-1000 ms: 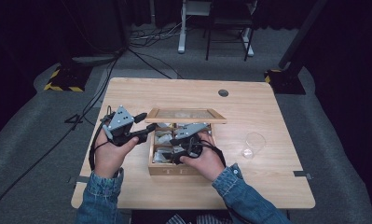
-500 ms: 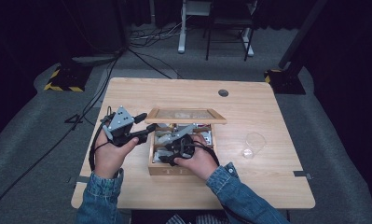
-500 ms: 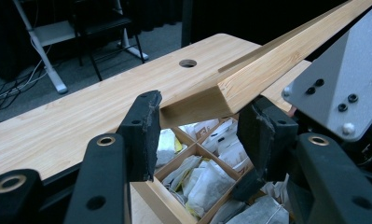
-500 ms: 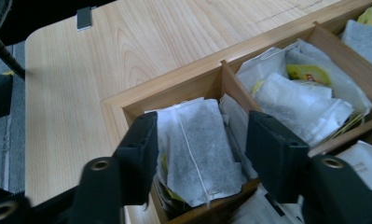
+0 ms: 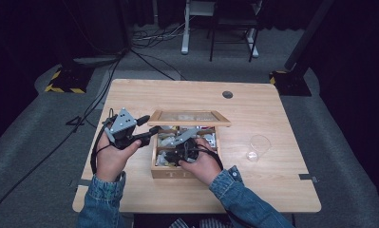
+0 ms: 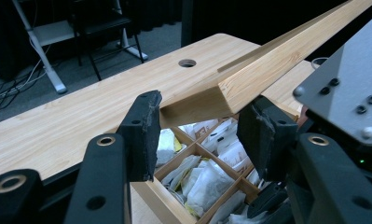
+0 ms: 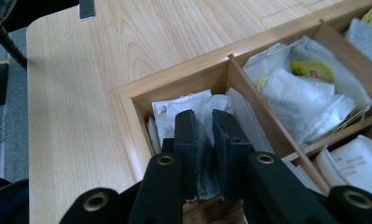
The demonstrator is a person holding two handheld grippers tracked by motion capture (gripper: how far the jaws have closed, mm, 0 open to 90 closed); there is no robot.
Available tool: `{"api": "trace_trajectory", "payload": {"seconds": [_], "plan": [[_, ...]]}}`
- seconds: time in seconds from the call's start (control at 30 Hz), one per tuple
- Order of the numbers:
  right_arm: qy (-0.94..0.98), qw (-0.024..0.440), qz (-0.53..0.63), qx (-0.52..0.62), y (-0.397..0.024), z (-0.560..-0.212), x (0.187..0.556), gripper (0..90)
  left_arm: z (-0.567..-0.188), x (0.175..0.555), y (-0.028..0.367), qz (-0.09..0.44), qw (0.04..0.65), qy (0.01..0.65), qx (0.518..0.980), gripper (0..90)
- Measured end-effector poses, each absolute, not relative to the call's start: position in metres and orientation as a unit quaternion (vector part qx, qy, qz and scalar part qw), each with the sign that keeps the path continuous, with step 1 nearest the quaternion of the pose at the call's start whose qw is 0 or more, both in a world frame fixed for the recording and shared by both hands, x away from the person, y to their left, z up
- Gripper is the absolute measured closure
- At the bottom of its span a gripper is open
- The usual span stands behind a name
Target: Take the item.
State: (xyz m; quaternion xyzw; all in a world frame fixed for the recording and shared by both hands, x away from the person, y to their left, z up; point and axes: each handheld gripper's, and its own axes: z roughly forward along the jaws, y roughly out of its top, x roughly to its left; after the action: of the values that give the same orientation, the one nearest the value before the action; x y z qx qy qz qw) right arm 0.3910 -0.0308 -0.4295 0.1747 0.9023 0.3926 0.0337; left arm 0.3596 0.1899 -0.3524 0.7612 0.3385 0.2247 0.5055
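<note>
Wooden counter (image 5: 272,190), dark room. Lid (image 5: 189,118) is held up at frame centre by left tool (image 6: 200,130). Right tool (image 7: 204,154) has just been closed on a sachet (image 7: 204,116) in the box's (image 5: 158,172) corner compartment; lift-out judged next.

A studio-like recording lab. A light wooden table (image 5: 272,102) stands on grey carpet (image 5: 25,156) against black curtained walls, with cables (image 5: 144,45) trailing across the floor. A white desk frame (image 5: 192,23) and hazard-striped stand bases (image 5: 63,85) mark the working space.
</note>
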Motion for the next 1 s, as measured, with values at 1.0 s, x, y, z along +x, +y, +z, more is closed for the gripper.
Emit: {"api": "trace_trajectory", "payload": {"seconds": [1.0], "plan": [[0.869,0.076,0.45,0.193,-0.103,-0.372,0.373,81.2,-0.352,0.359,0.19,0.224,0.505,0.339,0.762,49.8]]}}
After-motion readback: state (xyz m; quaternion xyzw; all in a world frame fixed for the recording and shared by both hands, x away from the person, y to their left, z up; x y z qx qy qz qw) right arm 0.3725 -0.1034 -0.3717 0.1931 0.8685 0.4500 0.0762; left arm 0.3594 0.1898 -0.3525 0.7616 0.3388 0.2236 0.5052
